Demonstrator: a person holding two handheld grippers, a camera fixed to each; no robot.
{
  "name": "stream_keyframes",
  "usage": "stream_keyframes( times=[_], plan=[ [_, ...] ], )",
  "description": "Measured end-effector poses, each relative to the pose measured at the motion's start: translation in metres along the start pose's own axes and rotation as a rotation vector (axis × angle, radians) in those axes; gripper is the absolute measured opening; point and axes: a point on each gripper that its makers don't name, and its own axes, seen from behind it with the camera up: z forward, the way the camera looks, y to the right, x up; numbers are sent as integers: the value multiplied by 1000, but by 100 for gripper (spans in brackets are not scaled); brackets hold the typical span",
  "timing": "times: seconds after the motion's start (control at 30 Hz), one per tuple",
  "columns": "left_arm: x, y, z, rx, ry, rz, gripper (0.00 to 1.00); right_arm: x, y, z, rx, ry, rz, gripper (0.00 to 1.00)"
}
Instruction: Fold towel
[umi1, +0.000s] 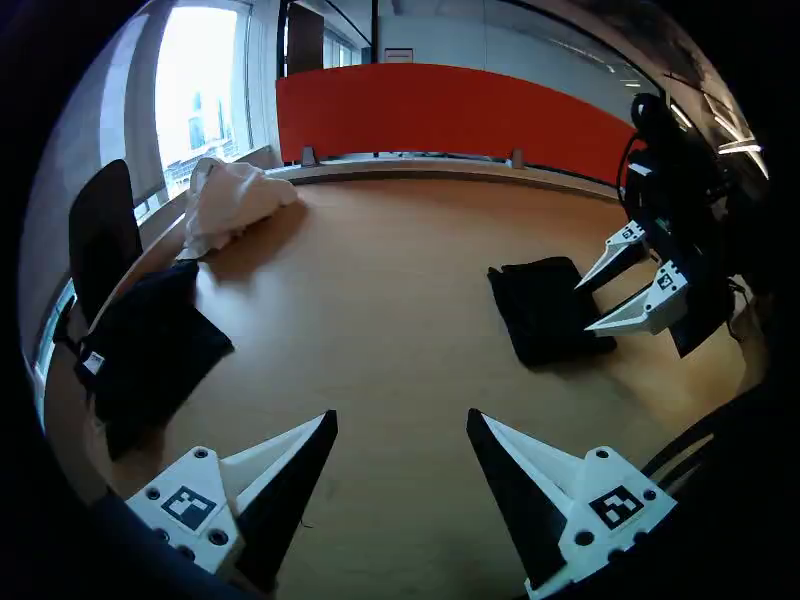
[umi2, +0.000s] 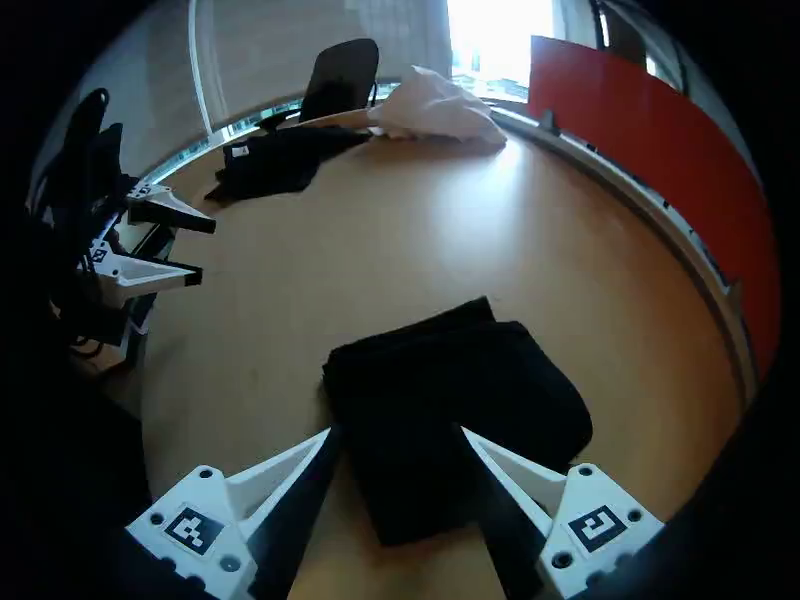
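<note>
Broad wooden tabletop (umi1: 380, 290), rounded along its far edge, backed there by a long red partition (umi1: 450, 110) and by bright windows (umi1: 200, 100) at the far left.

In the left gripper view, left gripper (umi1: 400, 440) low over the near edge of the tabletop, jaws wide apart above bare wood, white fingers with dark inner faces pointing toward the middle.

Folded black towel (umi1: 545, 310), a compact rectangle, lying flat toward the right edge of the tabletop. Right gripper (umi1: 612, 290) just beside it on the right, two white fingers aimed at the towel's right side, jaws apart, tips at or over the fabric's border; contact impossible to tell from here.

In the right gripper view, the same towel straight ahead and close, its near end reaching in between the two fingers, one finger to each side of it. Jaws apart, not pressed on the cloth. Left gripper small at the left of this view, near the tabletop edge, jaws apart, well apart from the towel.

Crumpled white cloth (umi1: 230, 200) heaped at the far left corner of the tabletop, near the windows. Loosely bunched black cloth (umi1: 145, 345) at the left edge, between that white heap and the left gripper. Dark office chair (umi1: 100, 235) standing just behind that left edge.
</note>
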Motion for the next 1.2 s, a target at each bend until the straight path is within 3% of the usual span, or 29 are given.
stream_keyframes(
  times=[0.6,1.2],
  plan=[
    [1,-1,-2,1,4,6,96,-43,2,-25,-64,-35,60,82],
    [4,0,-2,-6,12,14,96,-68,1,-25,-95,-74,94,82]
  ],
)
